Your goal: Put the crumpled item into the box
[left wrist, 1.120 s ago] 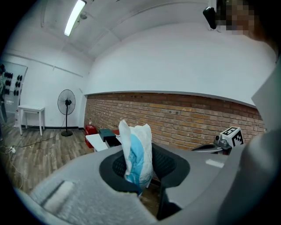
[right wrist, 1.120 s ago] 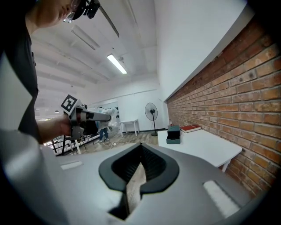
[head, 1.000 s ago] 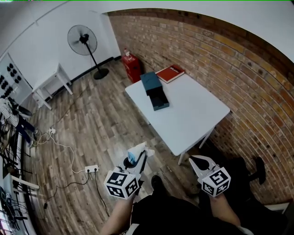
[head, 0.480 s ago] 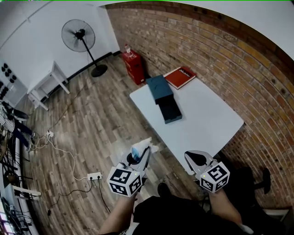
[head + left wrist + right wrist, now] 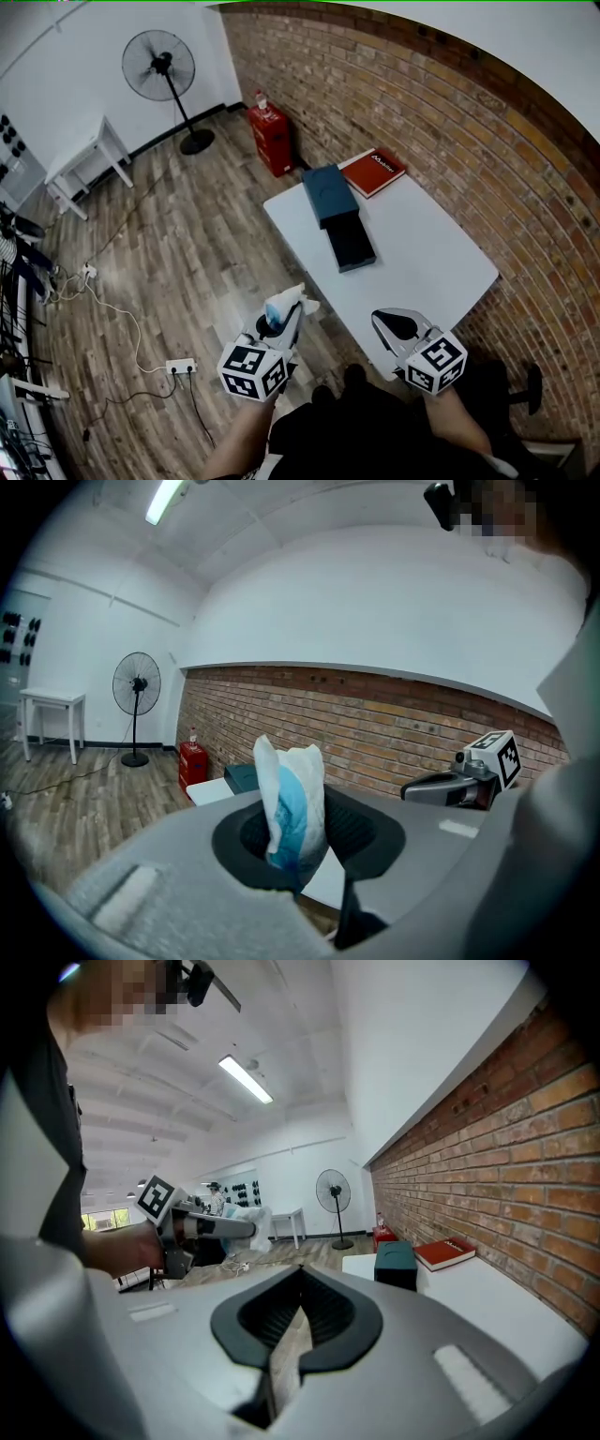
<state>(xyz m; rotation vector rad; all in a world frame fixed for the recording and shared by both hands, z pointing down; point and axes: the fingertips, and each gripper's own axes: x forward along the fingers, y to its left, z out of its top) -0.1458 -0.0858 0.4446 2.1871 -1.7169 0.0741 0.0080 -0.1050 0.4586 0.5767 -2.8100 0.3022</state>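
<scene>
My left gripper is clamped on the crumpled item, over the floor and short of the table. The box lies there just beside a red book. My right gripper is closed and empty.

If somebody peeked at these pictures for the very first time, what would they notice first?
Probably the crumpled white-and-blue wad pinched in the left gripper, held above the wooden floor, short of the table. Next comes the dark blue box lying on the white table, with a red book beyond it near the brick wall.
</scene>
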